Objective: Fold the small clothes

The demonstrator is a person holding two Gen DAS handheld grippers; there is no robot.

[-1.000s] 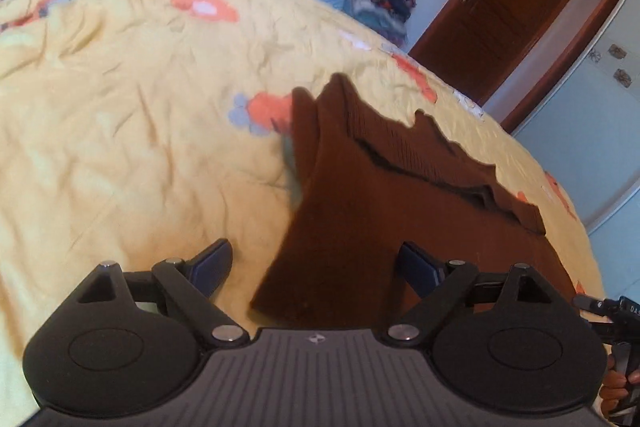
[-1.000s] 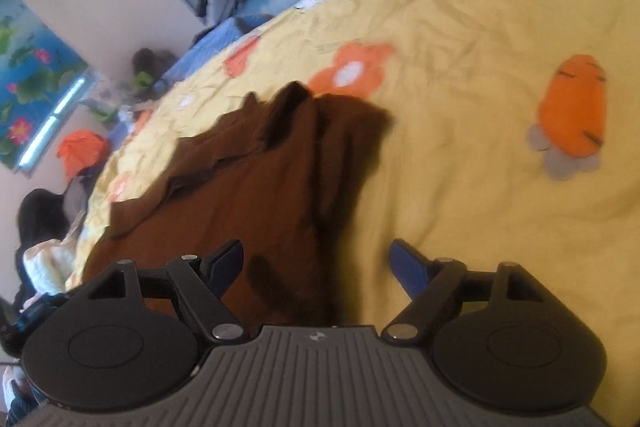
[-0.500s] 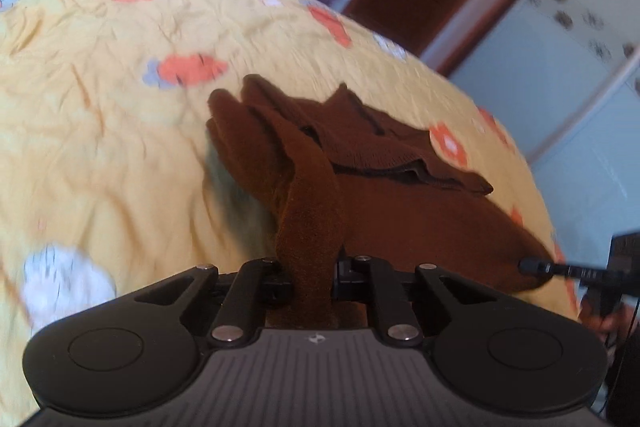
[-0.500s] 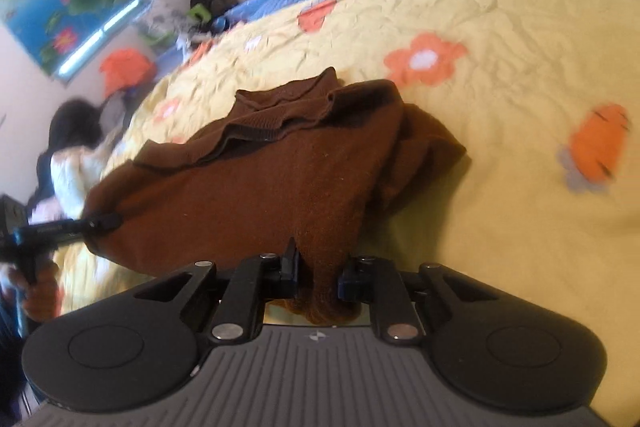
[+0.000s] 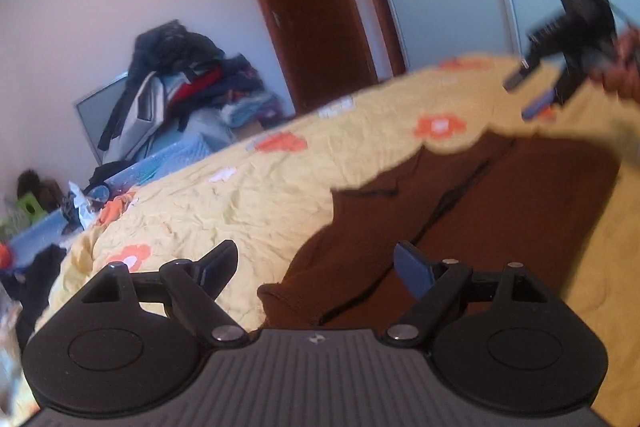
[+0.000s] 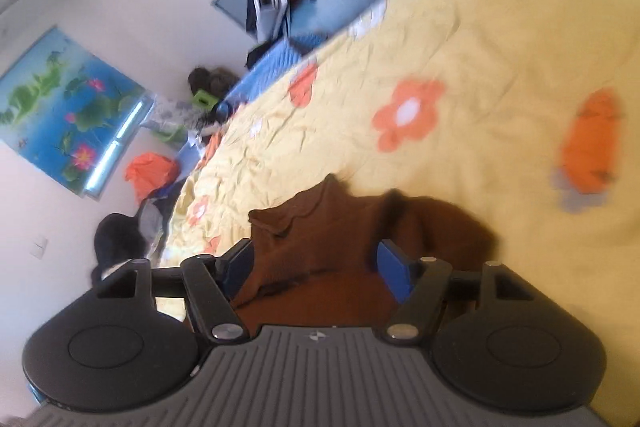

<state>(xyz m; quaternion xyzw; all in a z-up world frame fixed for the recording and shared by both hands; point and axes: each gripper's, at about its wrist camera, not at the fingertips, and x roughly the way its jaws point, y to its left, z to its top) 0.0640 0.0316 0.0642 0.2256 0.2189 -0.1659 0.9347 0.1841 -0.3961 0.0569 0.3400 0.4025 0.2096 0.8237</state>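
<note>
seemingly brown garment (image 6: pixel 332 247) beneath fingers (image 6: pixel 394 269)

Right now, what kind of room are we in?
Likely a home bedroom. A bed under a yellow flowered quilt with a brown garment lying on it, a clothes pile by the wall, and a wooden door behind.

Legible text: none. My two bodies (image 5: pixel 316 371) (image 6: pixel 316 371) each carry one small embossed emblem, no letters. The poster (image 6: pixel 68 107) shows only lotus flowers, no words.
</note>
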